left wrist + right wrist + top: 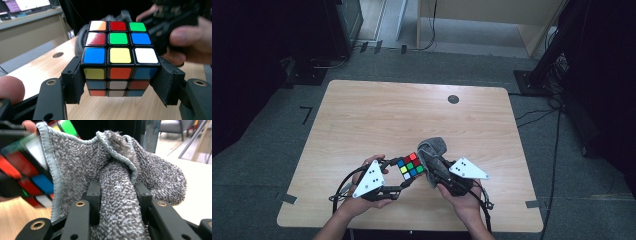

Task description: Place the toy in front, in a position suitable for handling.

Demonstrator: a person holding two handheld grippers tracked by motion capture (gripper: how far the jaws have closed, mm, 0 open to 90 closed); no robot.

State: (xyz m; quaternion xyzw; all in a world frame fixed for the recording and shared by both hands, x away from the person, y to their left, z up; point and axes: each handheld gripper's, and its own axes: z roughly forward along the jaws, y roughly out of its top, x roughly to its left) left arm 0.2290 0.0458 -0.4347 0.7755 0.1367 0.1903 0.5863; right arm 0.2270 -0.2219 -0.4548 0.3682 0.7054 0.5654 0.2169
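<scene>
A scrambled colour cube hangs just above the wooden table, clamped from both sides by my left gripper. A grey terry cloth is bunched up between the jaws of my right gripper, which is shut on it. The cloth presses against the right side of the cube. A hand holds each gripper near the table's front edge.
A small dark round spot sits in the tabletop at the back right. Grey carpet with cables surrounds the table, and dark equipment stands at both back corners. A pale wooden desk is farther back.
</scene>
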